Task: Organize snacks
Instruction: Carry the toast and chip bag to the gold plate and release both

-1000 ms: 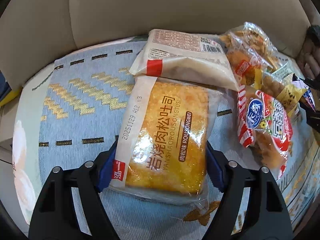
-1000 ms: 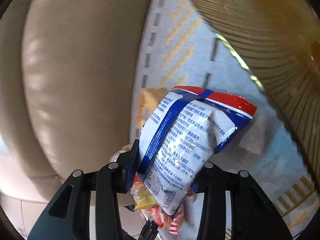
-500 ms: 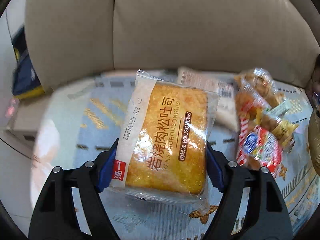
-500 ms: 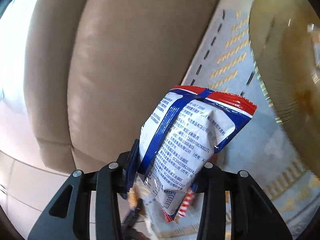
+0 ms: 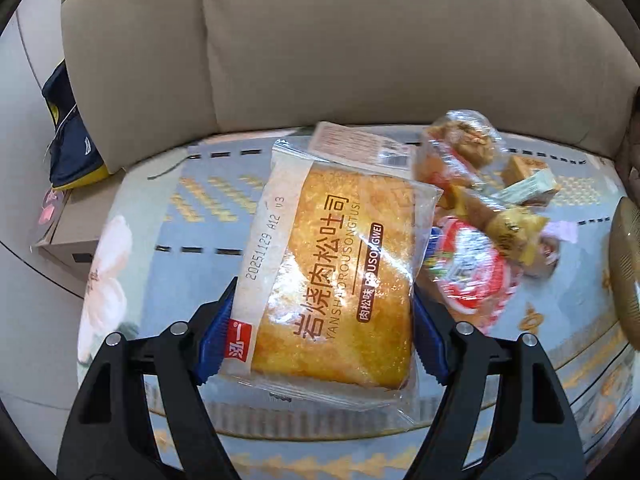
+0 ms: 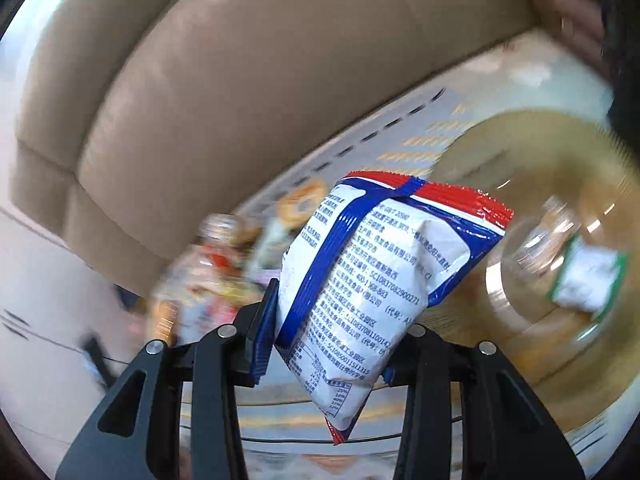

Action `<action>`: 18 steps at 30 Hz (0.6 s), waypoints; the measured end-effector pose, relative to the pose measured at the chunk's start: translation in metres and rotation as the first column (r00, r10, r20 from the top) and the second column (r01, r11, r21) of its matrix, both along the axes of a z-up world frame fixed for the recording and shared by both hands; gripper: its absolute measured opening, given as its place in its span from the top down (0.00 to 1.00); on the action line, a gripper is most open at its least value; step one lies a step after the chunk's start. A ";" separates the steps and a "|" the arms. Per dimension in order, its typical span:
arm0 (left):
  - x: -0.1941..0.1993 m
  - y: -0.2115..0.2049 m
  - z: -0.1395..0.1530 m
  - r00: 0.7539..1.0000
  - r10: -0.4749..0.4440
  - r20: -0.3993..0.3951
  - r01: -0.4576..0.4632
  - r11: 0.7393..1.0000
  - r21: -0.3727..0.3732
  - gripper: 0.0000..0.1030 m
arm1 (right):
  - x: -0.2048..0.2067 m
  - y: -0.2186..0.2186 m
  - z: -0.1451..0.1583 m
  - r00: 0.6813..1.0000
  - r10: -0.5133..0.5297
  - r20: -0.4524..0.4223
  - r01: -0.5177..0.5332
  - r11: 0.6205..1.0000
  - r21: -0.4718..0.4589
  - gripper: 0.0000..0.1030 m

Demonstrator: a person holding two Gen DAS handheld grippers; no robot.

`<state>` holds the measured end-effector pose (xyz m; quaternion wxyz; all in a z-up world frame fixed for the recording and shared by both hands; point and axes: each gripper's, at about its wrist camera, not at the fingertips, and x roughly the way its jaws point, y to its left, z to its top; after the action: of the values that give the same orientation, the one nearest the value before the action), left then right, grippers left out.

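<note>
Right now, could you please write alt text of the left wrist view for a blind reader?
The left gripper holds a clear packet of golden toast above a blue patterned cloth. A pile of snack packets lies to the right, with a beige sofa behind.

Your left gripper (image 5: 320, 332) sits low in its frame, blue pads clamped on a bread packet (image 5: 336, 276). Your right gripper (image 6: 328, 344), lower centre, pinches a snack bag (image 6: 376, 292).

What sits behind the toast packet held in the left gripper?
Behind the toast packet lies a pale packet with a printed label, only its top strip showing. To its right a pile of snack bags is partly covered. The rest cannot be seen.
</note>
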<state>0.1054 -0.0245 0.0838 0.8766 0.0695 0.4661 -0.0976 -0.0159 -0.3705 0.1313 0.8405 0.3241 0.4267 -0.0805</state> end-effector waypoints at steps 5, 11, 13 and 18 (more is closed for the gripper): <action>-0.005 -0.044 0.009 0.999 0.007 -0.035 -0.008 1.000 -0.022 0.26 | -0.016 -0.026 -0.025 0.997 -0.079 -0.022 0.080 0.993 0.091 0.62; -0.019 -0.117 0.033 0.993 -0.110 -0.036 0.107 0.992 -0.064 0.26 | -0.043 -0.053 -0.014 0.973 -0.231 0.024 0.231 0.973 -0.018 0.62; -0.028 -0.144 0.042 0.986 -0.164 -0.029 0.162 0.984 -0.079 0.26 | -0.050 -0.064 -0.017 0.964 -0.265 0.029 0.265 0.964 0.020 0.62; -0.055 -0.209 0.058 0.960 -0.280 -0.016 0.276 0.954 -0.118 0.26 | -0.077 -0.089 -0.018 0.933 -0.360 0.014 0.360 0.933 0.003 0.62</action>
<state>0.0504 -0.2338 0.1419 0.8490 0.0823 0.4595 -0.2474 -0.0925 -0.4592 0.1136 0.8144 0.3975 0.3541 -0.2309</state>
